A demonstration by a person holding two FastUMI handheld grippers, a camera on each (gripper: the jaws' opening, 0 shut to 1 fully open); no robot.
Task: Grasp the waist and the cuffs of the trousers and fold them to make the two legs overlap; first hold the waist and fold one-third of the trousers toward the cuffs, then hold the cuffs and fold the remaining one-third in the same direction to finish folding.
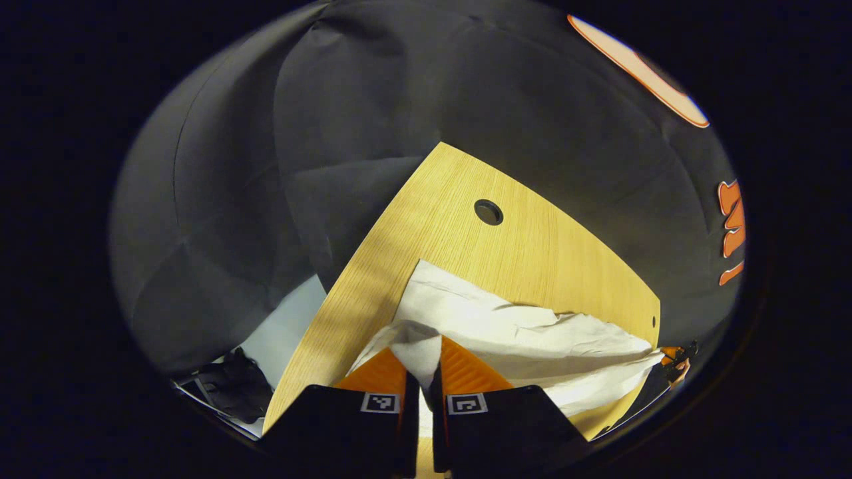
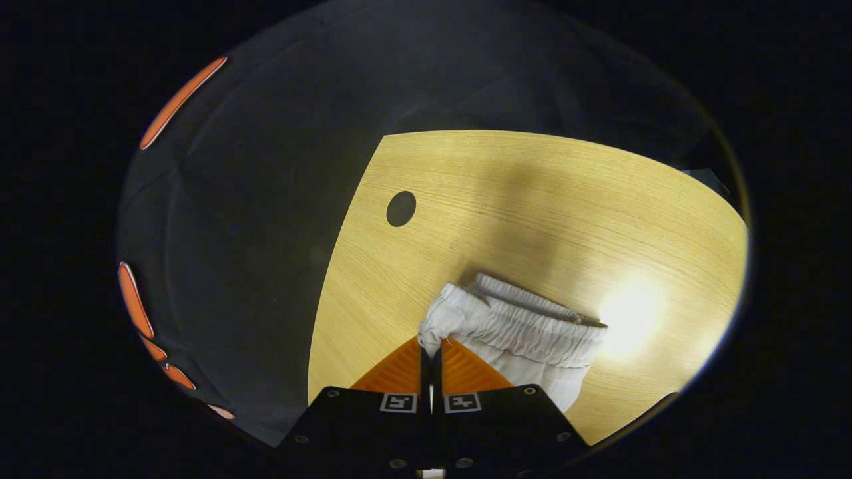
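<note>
White trousers lie across a light wooden table. In the left gripper view my left gripper is shut on a bunched cuff end of the trousers, with cloth pinched between its fingers. Far off at the right end of the cloth the other gripper shows small. In the right gripper view my right gripper is shut on the corner of the elastic waistband, which is gathered and slightly lifted off the table.
A round cable hole sits in the tabletop near its far edge. Black cloth walls surround the table. A dark object lies on the floor beyond the table's left edge.
</note>
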